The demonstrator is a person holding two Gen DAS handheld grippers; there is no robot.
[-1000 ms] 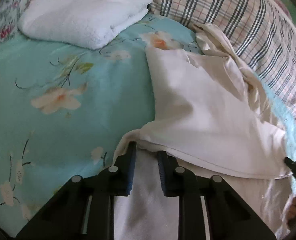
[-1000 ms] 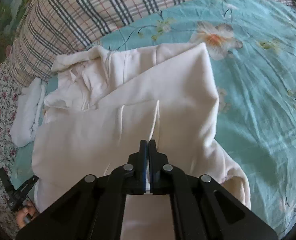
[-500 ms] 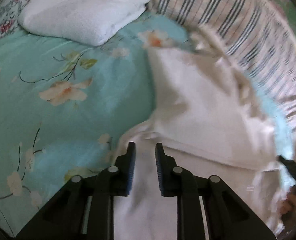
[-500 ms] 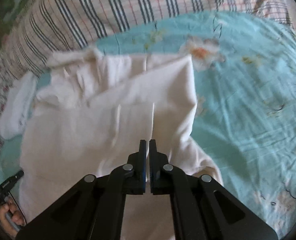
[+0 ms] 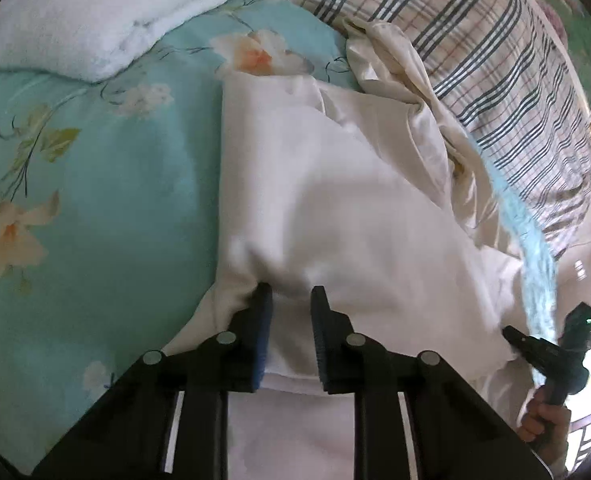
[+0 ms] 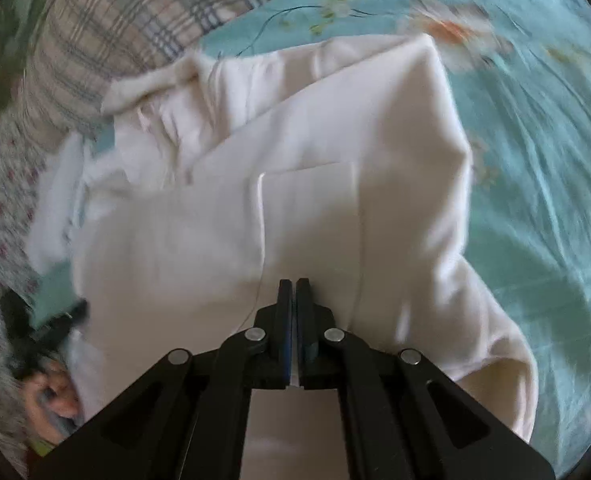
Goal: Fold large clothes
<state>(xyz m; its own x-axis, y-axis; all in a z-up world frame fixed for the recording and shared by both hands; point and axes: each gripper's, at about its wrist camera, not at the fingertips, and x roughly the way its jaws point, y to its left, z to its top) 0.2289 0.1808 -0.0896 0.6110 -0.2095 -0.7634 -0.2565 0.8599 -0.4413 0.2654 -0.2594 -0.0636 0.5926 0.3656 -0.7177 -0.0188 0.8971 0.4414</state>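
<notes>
Left view: low and close over the garment, facing the plaid pillow.
Right view: close above the garment, facing the pillow.
Shared: garment, sheet, pillow.

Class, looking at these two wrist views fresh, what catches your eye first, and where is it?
A big cream garment sprawls mid-bed over the turquoise floral sheet. The right gripper is shut on its near edge; the left gripper stands open at the fold. A white folded towel lies far left by the plaid pillow.
</notes>
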